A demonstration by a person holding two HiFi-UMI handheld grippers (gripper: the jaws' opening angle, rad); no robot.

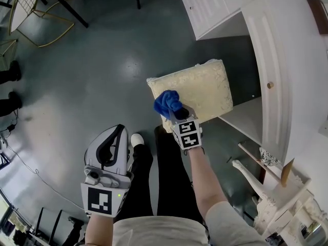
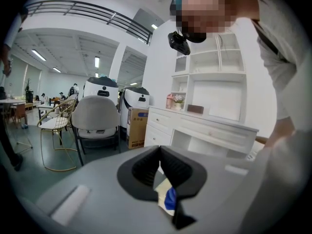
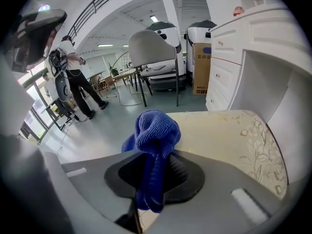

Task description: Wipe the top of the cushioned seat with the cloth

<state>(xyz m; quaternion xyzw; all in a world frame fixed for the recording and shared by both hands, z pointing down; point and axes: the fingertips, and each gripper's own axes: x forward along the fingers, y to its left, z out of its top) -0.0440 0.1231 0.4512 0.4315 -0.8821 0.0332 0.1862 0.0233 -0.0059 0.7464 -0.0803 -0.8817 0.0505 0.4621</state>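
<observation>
Fingers first: the two black jaws of the right gripper (image 3: 158, 168) are squeezed shut on the fuzzy blue cloth (image 3: 156, 130). The jaws of the left gripper (image 2: 160, 152) are pressed together with nothing between them. It hangs low beside the person's leg, well away from the work.

Biggest of all is the shiny grey floor (image 1: 102, 70). Next is the big white wooden desk (image 1: 287, 60) on the right side. The cream square cushioned seat (image 1: 197, 88), with a leafy pattern, stands on the floor and is partly tucked in under the desk. The cloth is bunched into a ball at the near left corner of the seat. I cannot tell if it is touching the seat or just above it.

The wiping looks like it is only starting. To do it well, I think the cloth should be pushed down so the ball goes flat on the seat. Then it should slide in long rows from this corner to the far side, edges too. The squeeze should be firm so the cloth does not slip out. Near the desk, go slowly so the right gripper does not bump it.
</observation>
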